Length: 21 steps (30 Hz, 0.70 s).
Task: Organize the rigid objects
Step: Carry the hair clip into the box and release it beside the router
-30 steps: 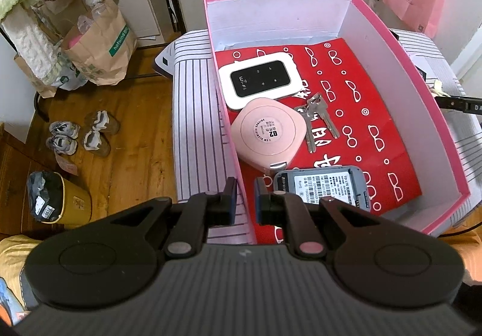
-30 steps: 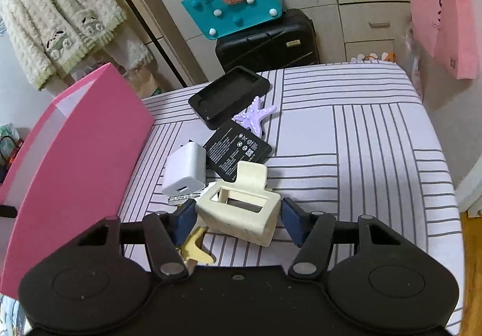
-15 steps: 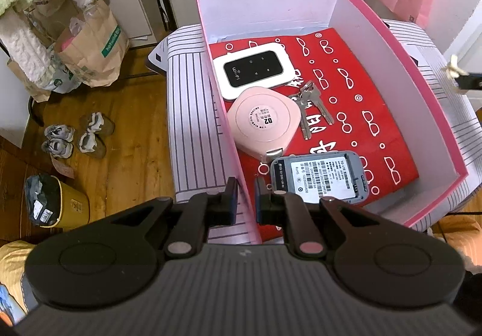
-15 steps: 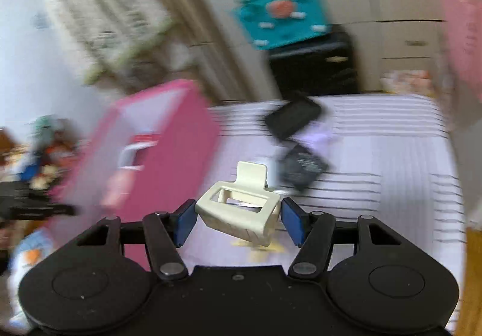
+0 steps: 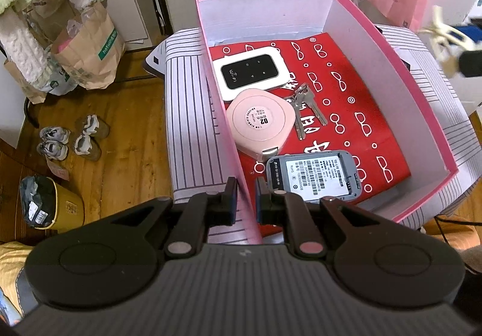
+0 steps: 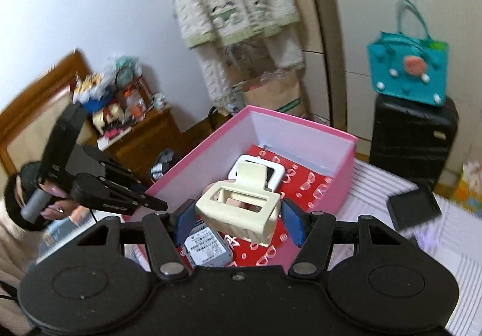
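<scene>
A pink box (image 5: 388,43) with a red paper lining stands on the striped table. In it lie a white wifi router (image 5: 251,72), a pink round case (image 5: 260,122), keys (image 5: 304,107) and a grey device (image 5: 314,177). My left gripper (image 5: 245,205) is shut on the box's near left wall. My right gripper (image 6: 236,220) is shut on a cream hair claw clip (image 6: 238,209) and holds it in the air over the box (image 6: 331,137). The clip also shows blurred at the right edge of the left wrist view (image 5: 446,40).
A black tray (image 6: 414,208) lies on the striped table (image 6: 436,242) right of the box. A black suitcase (image 6: 412,140) with a teal bag (image 6: 408,70) stands behind. Paper bags (image 5: 90,49), shoes (image 5: 72,140) and a yellow bin (image 5: 48,205) are on the wooden floor to the left.
My right gripper has lifted the cream clip off the table and swung left, so it now faces down into the pink box. The left gripper kept its hold on the box wall.
</scene>
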Tool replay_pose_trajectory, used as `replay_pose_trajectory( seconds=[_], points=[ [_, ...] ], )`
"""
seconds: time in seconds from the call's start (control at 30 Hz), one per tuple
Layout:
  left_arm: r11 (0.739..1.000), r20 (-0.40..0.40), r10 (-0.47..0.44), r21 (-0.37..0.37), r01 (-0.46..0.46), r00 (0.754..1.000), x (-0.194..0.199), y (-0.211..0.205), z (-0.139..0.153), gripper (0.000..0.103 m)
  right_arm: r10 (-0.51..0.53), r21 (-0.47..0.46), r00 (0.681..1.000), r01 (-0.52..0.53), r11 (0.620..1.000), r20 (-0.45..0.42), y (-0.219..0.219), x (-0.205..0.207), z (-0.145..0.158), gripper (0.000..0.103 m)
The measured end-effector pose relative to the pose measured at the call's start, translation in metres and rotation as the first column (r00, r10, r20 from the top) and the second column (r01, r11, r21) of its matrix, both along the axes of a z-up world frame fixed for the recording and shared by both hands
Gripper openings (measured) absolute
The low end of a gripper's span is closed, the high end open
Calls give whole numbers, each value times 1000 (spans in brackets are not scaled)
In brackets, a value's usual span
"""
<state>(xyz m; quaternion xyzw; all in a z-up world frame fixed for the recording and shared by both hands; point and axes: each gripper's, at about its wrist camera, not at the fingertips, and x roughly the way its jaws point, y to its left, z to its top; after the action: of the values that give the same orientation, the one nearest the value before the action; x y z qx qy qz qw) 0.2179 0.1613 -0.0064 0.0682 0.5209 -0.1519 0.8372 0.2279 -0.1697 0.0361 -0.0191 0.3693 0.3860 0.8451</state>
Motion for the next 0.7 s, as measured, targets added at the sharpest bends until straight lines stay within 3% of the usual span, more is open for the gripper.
replay_pose_trajectory(
  seconds=[0.1, 0.2, 0.3, 0.43, 0.57, 0.7],
  points=[
    [1000, 7, -3, 4, 3, 1000, -1, -1, 2, 11, 42, -51, 999, -42, 998, 9, 24, 9, -3, 66],
    [1000, 2, 0, -18, 1, 1000, 1, 3, 3, 11, 78, -44, 995, -81, 996, -67, 44, 32, -7, 66],
    [999, -4, 5, -43, -5, 1000, 1, 7, 2, 11, 100, -68, 991, -106, 992, -88, 62, 48, -12, 66],
    [999, 5, 7, -52, -7, 1000, -1, 7, 1, 11, 100, -204, 993, -111, 973, -60, 90, 66, -30, 66],
    [999, 13, 2, -44, -2, 1000, -2, 5, 2, 11, 84, -362, 996, -86, 928, -21, 107, 83, -54, 66],
    [999, 16, 3, -44, -2, 1000, -3, 5, 2, 11, 79, -447, 997, -81, 891, -23, 113, 100, -73, 66]
  ],
)
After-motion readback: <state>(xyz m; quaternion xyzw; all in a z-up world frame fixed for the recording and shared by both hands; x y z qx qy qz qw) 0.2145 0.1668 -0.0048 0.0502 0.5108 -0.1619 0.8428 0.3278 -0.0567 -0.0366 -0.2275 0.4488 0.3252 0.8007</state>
